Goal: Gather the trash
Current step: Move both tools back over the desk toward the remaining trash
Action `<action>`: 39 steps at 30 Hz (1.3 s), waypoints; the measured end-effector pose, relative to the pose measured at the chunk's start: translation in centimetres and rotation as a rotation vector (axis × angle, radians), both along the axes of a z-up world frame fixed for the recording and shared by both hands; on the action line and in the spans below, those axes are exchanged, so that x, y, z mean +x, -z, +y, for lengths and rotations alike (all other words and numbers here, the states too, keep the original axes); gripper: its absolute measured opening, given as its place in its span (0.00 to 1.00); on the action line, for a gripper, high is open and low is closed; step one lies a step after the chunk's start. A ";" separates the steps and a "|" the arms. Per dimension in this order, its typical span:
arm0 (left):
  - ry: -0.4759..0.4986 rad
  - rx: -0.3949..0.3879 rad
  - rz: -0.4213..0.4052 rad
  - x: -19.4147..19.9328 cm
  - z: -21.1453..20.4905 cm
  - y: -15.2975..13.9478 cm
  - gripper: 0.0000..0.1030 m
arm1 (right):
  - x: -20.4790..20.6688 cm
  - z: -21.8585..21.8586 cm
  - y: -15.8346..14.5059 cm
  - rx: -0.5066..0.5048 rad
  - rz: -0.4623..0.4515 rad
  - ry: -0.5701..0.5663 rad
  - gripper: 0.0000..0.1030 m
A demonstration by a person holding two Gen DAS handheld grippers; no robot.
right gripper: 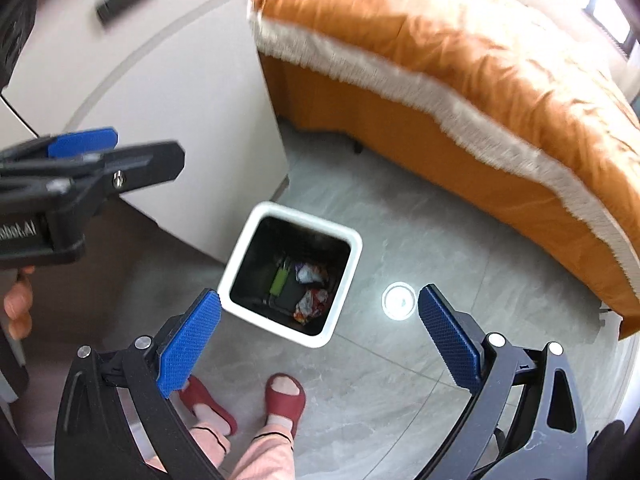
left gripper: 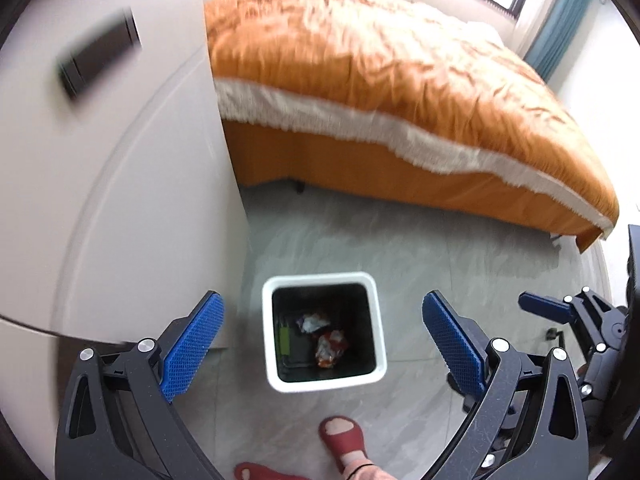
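Both the left gripper and right gripper hang wide open and empty above the white square plastic bin, where what look like crumpled wrappers lie, beside the orange-quilted bed.

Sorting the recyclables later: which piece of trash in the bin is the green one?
In the white trash bin, it is the flat green packet at the left, beside two crumpled wrappers: a white one and a red-and-white one.

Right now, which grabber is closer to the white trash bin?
Probably the left gripper, though it's close. It hangs open right above the white trash bin, the bin sitting between its fingers. The right gripper, also open, hovers off to the bin's side.
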State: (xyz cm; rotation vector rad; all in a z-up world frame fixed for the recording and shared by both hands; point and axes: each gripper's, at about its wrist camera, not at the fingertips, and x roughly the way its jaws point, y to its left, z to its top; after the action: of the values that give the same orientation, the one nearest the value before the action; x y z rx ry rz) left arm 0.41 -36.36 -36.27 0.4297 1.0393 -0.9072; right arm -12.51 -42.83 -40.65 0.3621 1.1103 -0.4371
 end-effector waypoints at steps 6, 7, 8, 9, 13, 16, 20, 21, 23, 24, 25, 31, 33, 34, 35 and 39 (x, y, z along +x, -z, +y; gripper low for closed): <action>-0.055 -0.083 -0.114 -1.3 2.3 -9.9 0.95 | -1.2 0.4 -9.1 -0.039 -0.139 0.015 0.95; -0.074 -0.102 -0.129 -1.4 2.9 -11.6 0.95 | -1.0 0.5 -10.1 -0.039 -0.155 0.008 0.95; -0.090 -0.111 -0.141 -1.4 3.4 -12.8 0.95 | -0.8 0.7 -11.7 -0.036 -0.184 -0.004 0.95; -0.114 -0.117 -0.157 -1.4 4.1 -14.1 0.95 | -0.5 1.0 -13.0 -0.026 -0.209 -0.020 0.95; -0.240 -0.144 -0.216 -1.1 7.3 -19.2 0.95 | 1.2 2.3 -17.3 -0.013 -0.301 -0.102 0.95; -0.359 -0.162 -0.267 -0.3 10.8 -22.7 0.95 | 3.1 4.2 -20.7 -0.004 -0.378 -0.187 0.95; -0.504 -0.162 -0.344 1.0 15.7 -25.7 0.95 | 6.5 7.7 -24.5 0.002 -0.460 -0.334 0.95; -0.535 -0.160 -0.355 1.3 16.8 -26.1 0.95 | 7.2 8.6 -25.1 0.000 -0.470 -0.365 0.95; -0.595 -0.162 -0.374 2.1 19.4 -27.0 0.95 | 9.2 10.6 -26.2 -0.008 -0.493 -0.430 0.95; -0.619 -0.157 -0.388 2.4 20.6 -27.4 0.95 | 10.1 11.6 -26.7 -0.011 -0.501 -0.458 0.95; -0.643 -0.155 -0.405 2.7 21.7 -27.7 0.95 | 10.9 12.5 -27.1 -0.015 -0.506 -0.484 0.95; -0.749 -0.157 -0.454 7.2 30.3 -29.3 0.95 | 15.8 18.6 -29.0 -0.063 -0.529 -0.577 0.95; -0.782 -0.155 -0.460 8.8 32.4 -29.0 0.95 | 17.4 20.5 -29.2 -0.071 -0.526 -0.589 0.95; -0.800 -0.152 -0.459 9.8 33.5 -28.8 0.95 | 18.1 21.2 -29.1 -0.073 -0.521 -0.595 0.95; -0.819 -0.152 -0.456 11.0 34.6 -28.5 0.95 | 19.1 22.1 -28.9 -0.081 -0.514 -0.603 0.95; -0.859 -0.117 -0.401 15.2 36.9 -26.6 0.95 | 22.9 24.7 -27.6 -0.123 -0.469 -0.617 0.95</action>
State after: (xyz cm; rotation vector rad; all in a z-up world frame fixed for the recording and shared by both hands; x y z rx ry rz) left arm 15.60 0.49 -9.67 0.0323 0.6843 -0.0972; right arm 10.35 -18.14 -13.06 -0.0027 0.6803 0.1280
